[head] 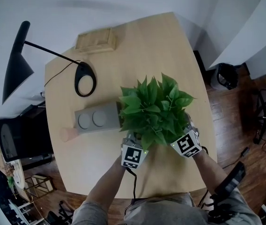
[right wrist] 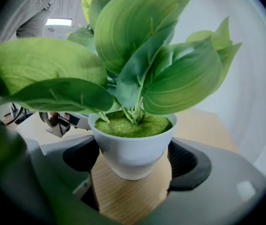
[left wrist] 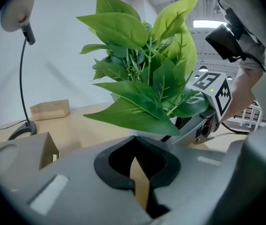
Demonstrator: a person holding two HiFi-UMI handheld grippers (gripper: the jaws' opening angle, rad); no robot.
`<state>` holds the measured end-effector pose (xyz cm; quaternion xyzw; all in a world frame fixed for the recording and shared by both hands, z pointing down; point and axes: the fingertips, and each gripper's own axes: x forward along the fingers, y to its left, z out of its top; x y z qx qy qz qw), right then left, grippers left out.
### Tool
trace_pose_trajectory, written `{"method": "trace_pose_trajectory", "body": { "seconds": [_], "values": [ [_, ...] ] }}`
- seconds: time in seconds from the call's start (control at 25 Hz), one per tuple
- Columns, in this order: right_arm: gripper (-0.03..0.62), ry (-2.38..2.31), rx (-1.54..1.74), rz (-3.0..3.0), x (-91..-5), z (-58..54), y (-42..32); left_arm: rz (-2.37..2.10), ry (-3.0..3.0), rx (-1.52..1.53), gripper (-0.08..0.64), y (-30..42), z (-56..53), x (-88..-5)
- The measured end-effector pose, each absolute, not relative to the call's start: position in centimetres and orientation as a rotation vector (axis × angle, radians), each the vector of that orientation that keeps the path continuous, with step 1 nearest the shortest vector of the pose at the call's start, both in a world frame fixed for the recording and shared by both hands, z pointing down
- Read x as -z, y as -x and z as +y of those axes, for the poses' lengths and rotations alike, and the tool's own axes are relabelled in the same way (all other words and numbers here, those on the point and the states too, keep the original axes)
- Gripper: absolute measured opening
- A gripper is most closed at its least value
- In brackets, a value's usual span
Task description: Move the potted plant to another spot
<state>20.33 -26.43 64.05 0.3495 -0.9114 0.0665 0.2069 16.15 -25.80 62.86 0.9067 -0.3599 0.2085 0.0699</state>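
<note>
The potted plant (head: 154, 109), broad green leaves in a small white pot (right wrist: 133, 149), stands on the pale wooden table (head: 170, 46), towards its near right. My right gripper (right wrist: 133, 159) is open, its jaws spread wide to either side of the pot, and the black pads do not press on it. In the head view the right gripper (head: 185, 136) is at the plant's near right and the left gripper (head: 134, 143) at its near left, fingertips hidden under leaves. My left gripper (left wrist: 134, 139) is shut with nothing in it, just short of the leaves (left wrist: 142, 78).
A grey box (head: 98, 118) with two round discs lies just left of the plant. A black desk lamp (head: 85, 78) stands behind it, and a wooden block (head: 95, 40) lies at the far edge. A dark bin (head: 224, 75) stands on the floor to the right.
</note>
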Motion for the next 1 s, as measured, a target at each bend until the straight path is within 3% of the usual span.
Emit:
{"method": "trace_pose_trajectory", "body": {
  "seconds": [0.44,1.0],
  "values": [
    [0.459,-0.948,-0.099,-2.612,-60.2,-25.1,-19.4,-1.166,-2.786,-0.674,0.002,-15.4,-23.9,-60.3],
    [0.468,-0.862,-0.194,-2.551,-64.4,-22.6,-19.5,-1.123,-2.867,-0.854,0.002,-15.4,-20.8,-62.1]
  ]
}}
